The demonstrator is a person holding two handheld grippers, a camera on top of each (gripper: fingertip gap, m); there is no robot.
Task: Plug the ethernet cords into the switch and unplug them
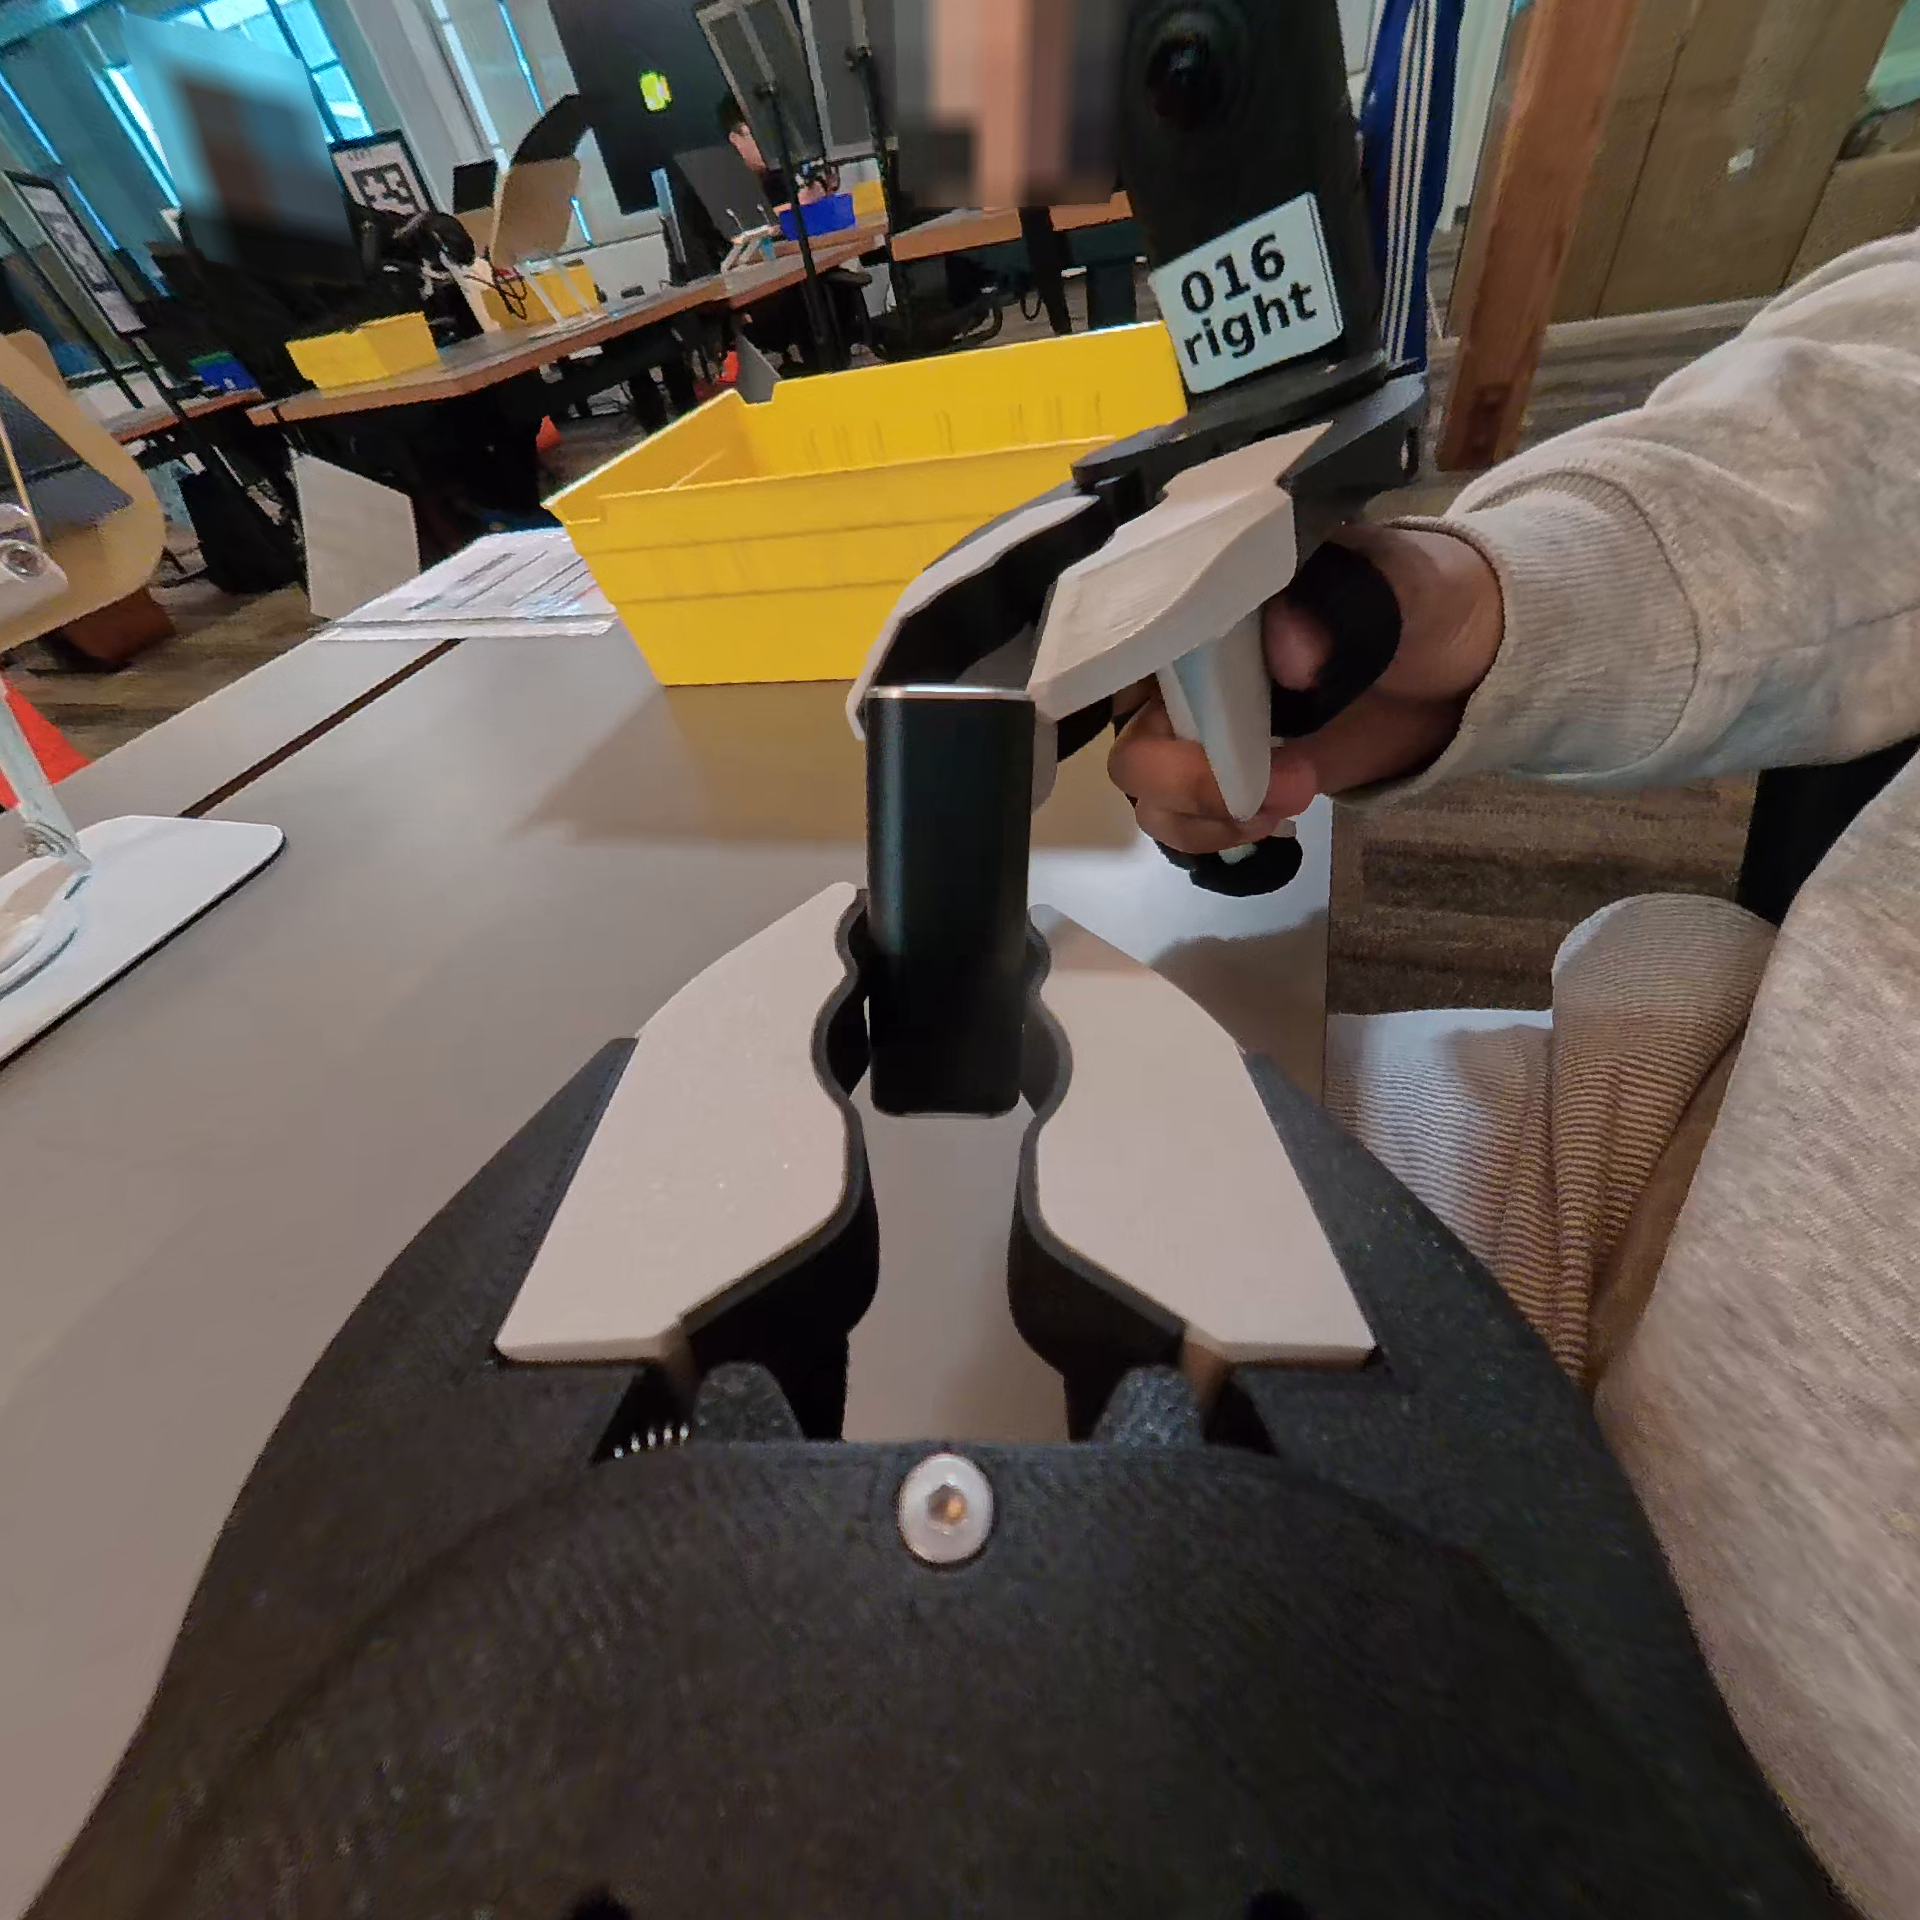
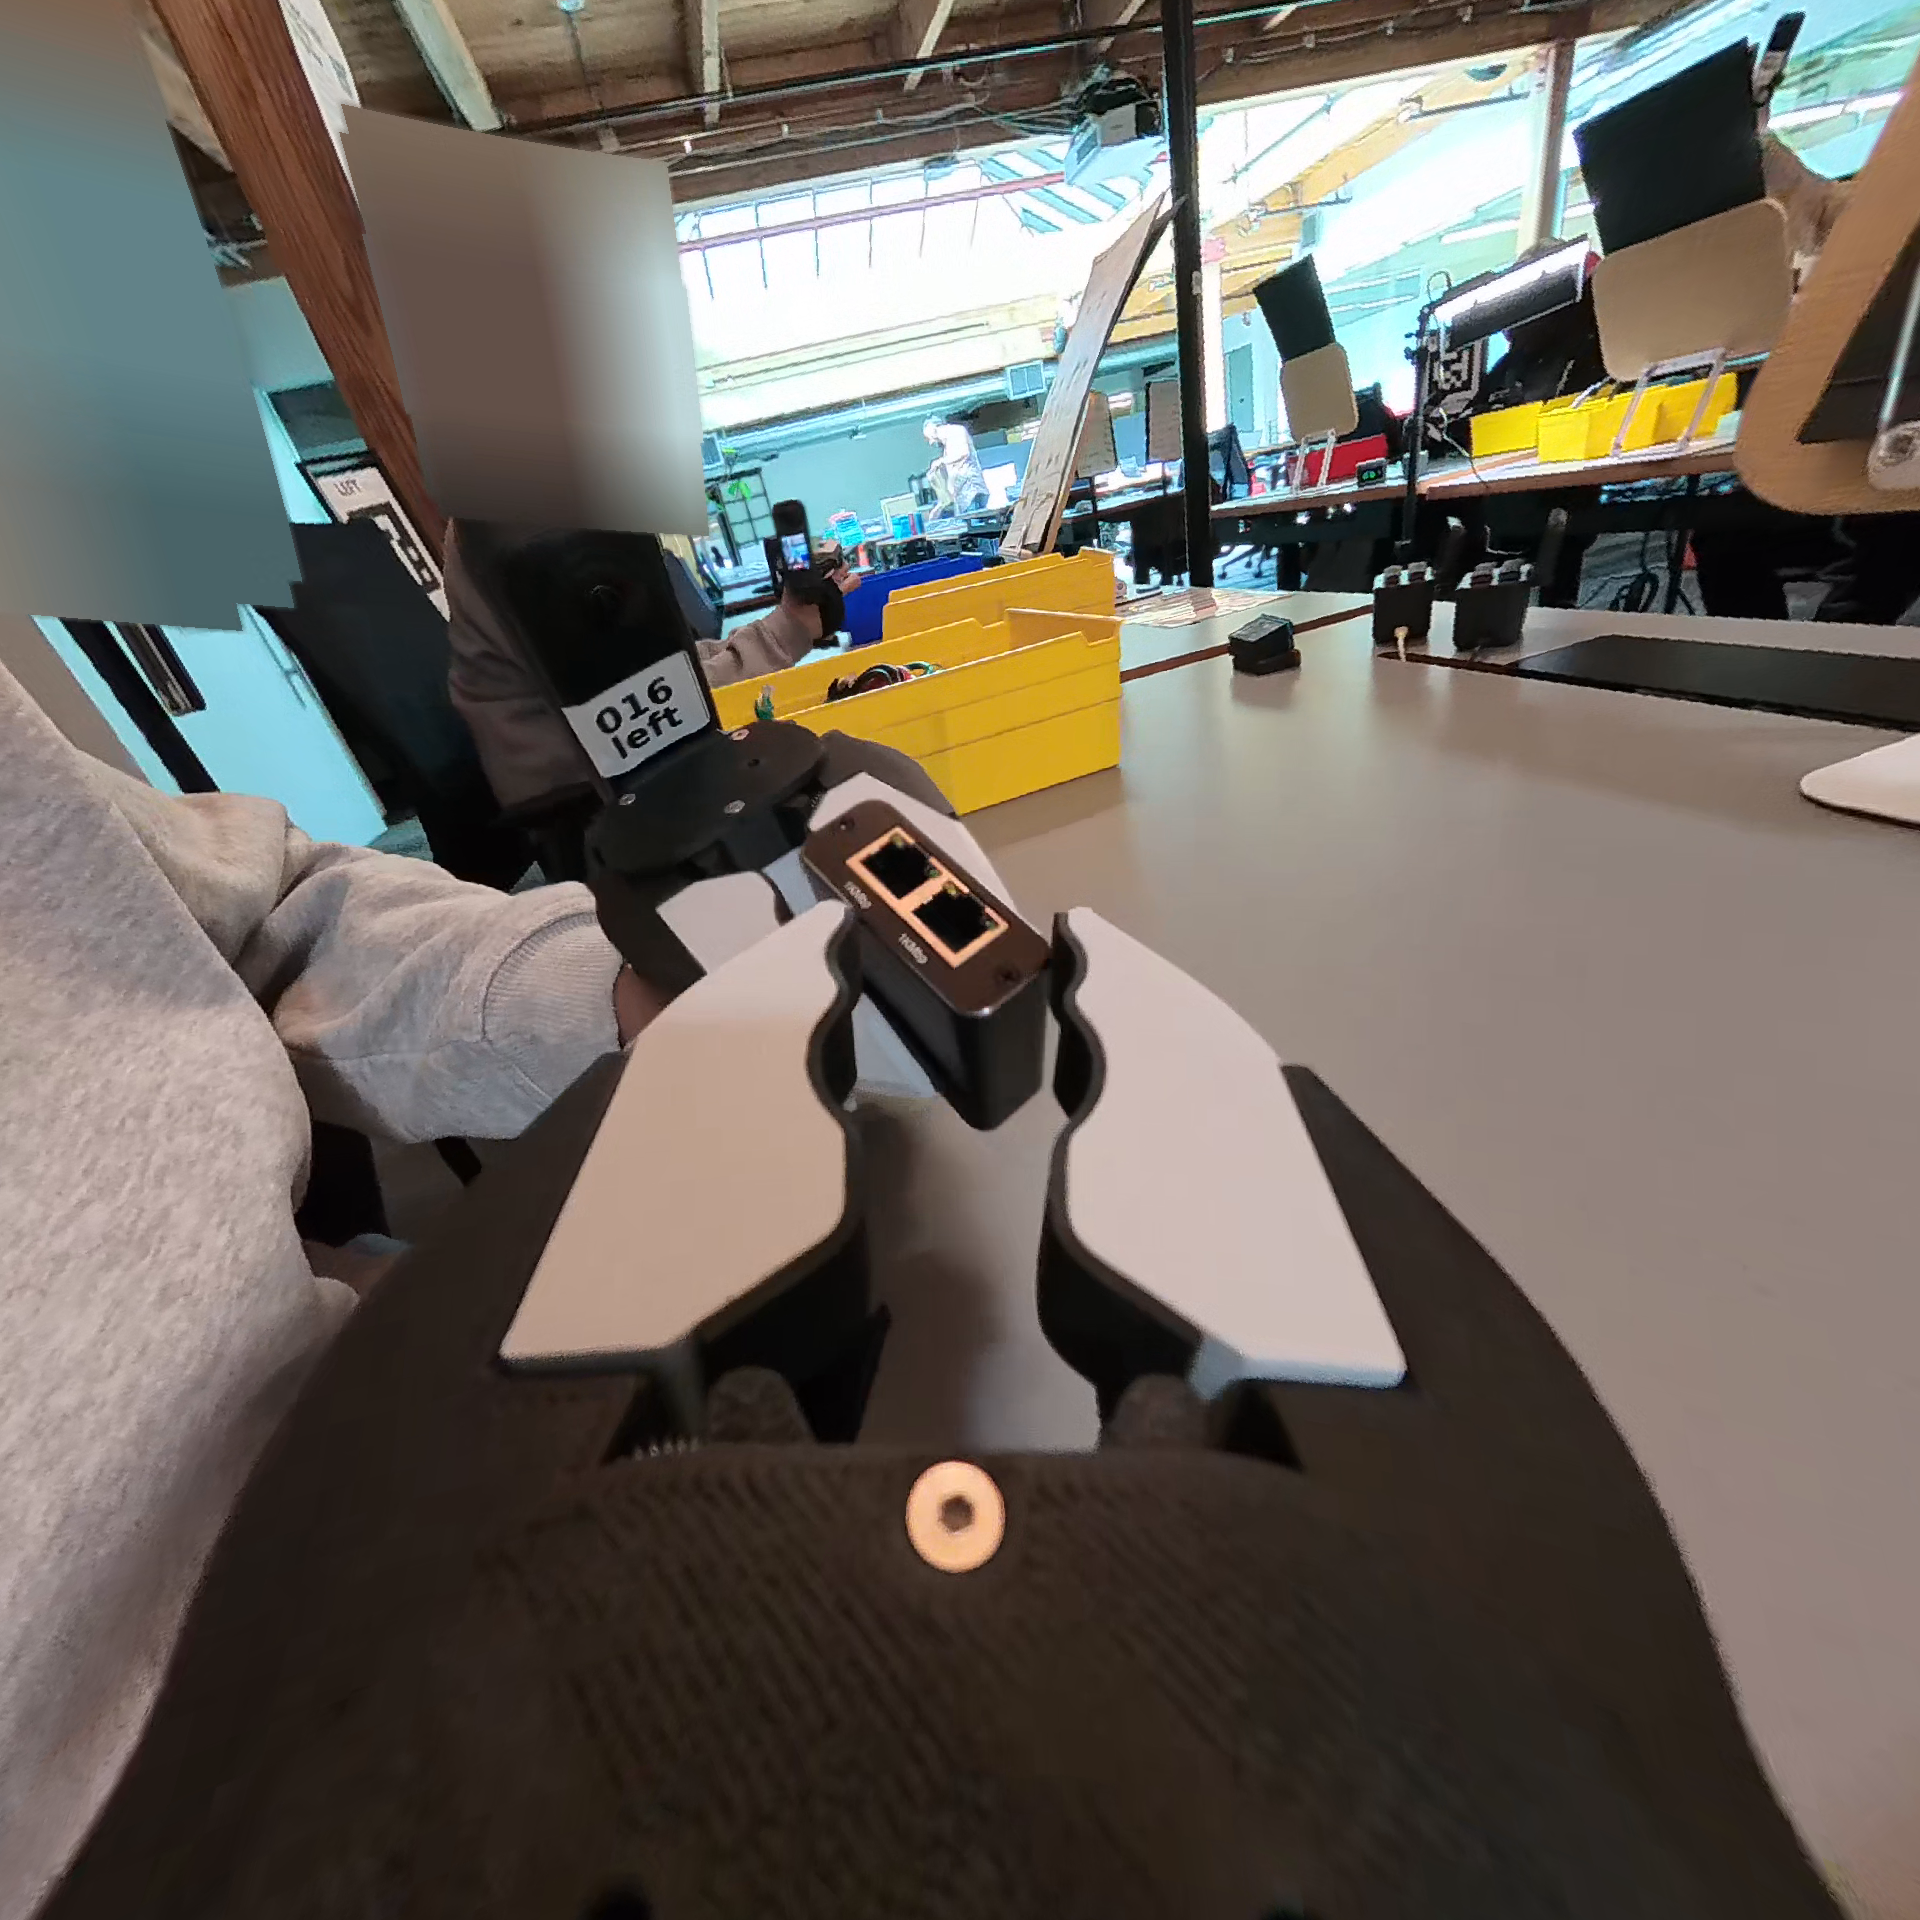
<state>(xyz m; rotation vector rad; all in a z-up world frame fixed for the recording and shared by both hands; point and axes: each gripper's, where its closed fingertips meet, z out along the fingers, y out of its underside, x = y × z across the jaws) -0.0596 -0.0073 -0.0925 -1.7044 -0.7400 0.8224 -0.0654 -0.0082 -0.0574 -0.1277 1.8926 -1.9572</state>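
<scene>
Left wrist view: black switch (image 1: 943,914) standing upright, pinched low between the left gripper (image 1: 943,945) fingertips, top end caught by the right gripper (image 1: 951,691), only a plain dark side on show. Right wrist view: same switch (image 2: 940,961) tilted between right gripper (image 2: 951,971) fingers closed on it, left gripper (image 2: 790,894) behind, two empty ports facing up, above the grey table (image 2: 1455,987). Contents of yellow bin (image 2: 997,717) too small to make out, cords not identifiable.
</scene>
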